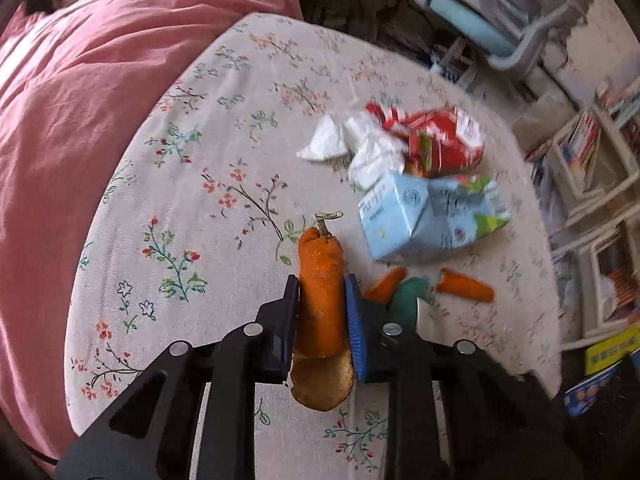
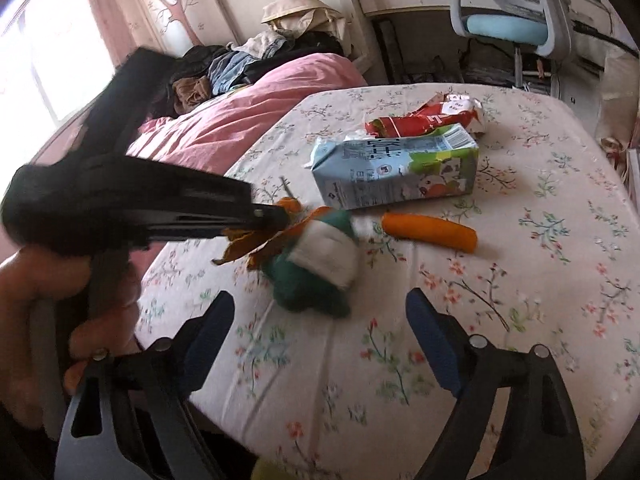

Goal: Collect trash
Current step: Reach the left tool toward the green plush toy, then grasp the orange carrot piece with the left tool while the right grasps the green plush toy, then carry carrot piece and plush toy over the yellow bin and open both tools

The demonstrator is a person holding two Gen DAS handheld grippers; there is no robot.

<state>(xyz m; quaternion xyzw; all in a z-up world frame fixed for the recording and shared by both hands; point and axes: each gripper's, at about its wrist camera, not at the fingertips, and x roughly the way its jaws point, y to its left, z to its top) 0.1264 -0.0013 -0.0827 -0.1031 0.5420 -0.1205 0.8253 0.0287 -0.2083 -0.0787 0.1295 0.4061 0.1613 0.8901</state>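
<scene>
My left gripper (image 1: 322, 284) is shut on an orange peel piece (image 1: 320, 280) with a stem, held just above the floral sheet (image 1: 200, 200). From the right wrist view this gripper (image 2: 264, 216) reaches in from the left, with brown peel flaps hanging at its tip. My right gripper (image 2: 320, 308) stands open, nothing between its fingers, just before a green and white crumpled thing (image 2: 316, 276). Beyond lie an orange piece (image 2: 430, 232), a blue carton (image 2: 392, 176) on its side, a red wrapper (image 2: 424, 118) and white tissue (image 1: 360, 144). A smaller orange scrap (image 1: 386, 284) lies beside the green thing (image 1: 408, 300).
A pink duvet (image 1: 80, 120) covers the bed's left side, with a clothes pile (image 2: 240, 60) behind it. A desk chair (image 2: 508, 24) stands past the far edge. Shelves with books (image 1: 592, 152) line the right. A person's hand (image 2: 48, 280) holds the left gripper.
</scene>
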